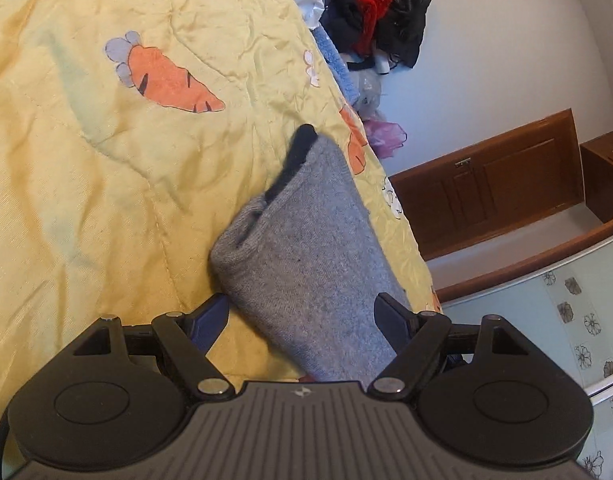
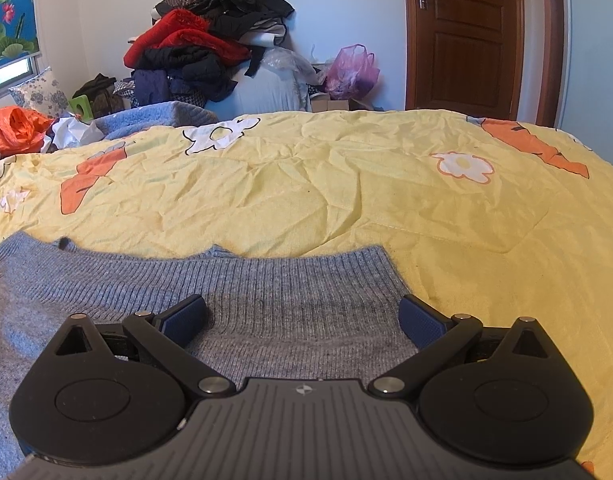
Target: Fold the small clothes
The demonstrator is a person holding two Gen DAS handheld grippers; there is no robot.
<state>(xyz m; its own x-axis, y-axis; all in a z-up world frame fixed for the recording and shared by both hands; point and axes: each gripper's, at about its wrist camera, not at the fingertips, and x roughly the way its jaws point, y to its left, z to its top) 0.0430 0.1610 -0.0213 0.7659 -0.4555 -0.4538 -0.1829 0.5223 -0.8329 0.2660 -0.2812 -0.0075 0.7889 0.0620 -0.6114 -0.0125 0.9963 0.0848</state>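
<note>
The grey knit sweater (image 2: pixel 266 312) runs off the near left edge. Both the left gripper (image 1: pixel 306 316) and right gripper (image 2: pixel 302 316) gape wide, gripping nothing, over the crumpled yellow quilt (image 2: pixel 346 200).

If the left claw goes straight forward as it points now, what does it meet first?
Most likely the grey sleeve: it lies between the open fingers of the left claw and runs ahead along its line. Beyond it is the yellow quilt. Depth is hard to judge.

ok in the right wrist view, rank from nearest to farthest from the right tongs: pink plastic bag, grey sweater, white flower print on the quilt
1. grey sweater, directly under the right tongs.
2. white flower print, ahead and right on the quilt.
3. pink plastic bag, beyond the bed by the wall.
</note>
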